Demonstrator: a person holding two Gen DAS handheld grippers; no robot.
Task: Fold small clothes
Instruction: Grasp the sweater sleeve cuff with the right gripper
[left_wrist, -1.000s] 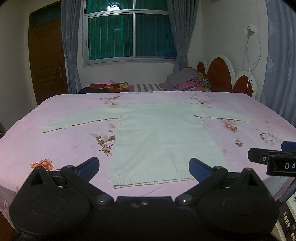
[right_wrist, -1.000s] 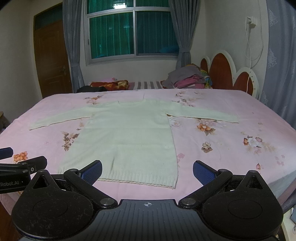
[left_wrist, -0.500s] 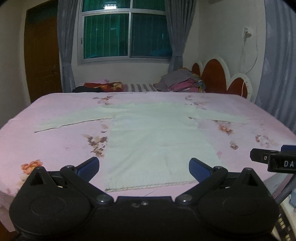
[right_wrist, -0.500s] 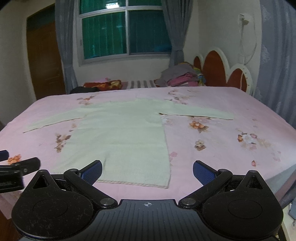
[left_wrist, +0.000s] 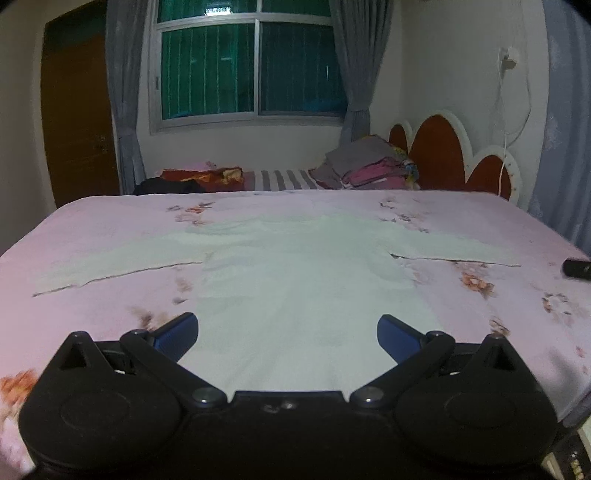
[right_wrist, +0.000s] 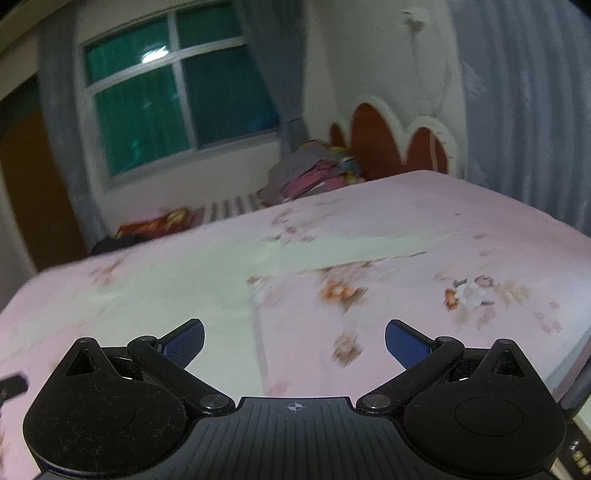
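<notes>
Left wrist view: sweater (left_wrist: 295, 295) flat on the bed (left_wrist: 517, 332), your left tool (left_wrist: 287, 332) and right tool (right_wrist: 294, 339) spread, empty. Right view's blurred — rush it and you'll pinch sheet along with the sleeve.

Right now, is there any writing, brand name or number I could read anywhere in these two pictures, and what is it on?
None can be read.
Left gripper: no lettering shows on its black body.
Right gripper: only a small crosshair mark on its body, no words.
Panel with buttons at the lower right corner: any markings are too small and blurred.
Pink floral bedsheet and pale sweater: no text.
</notes>
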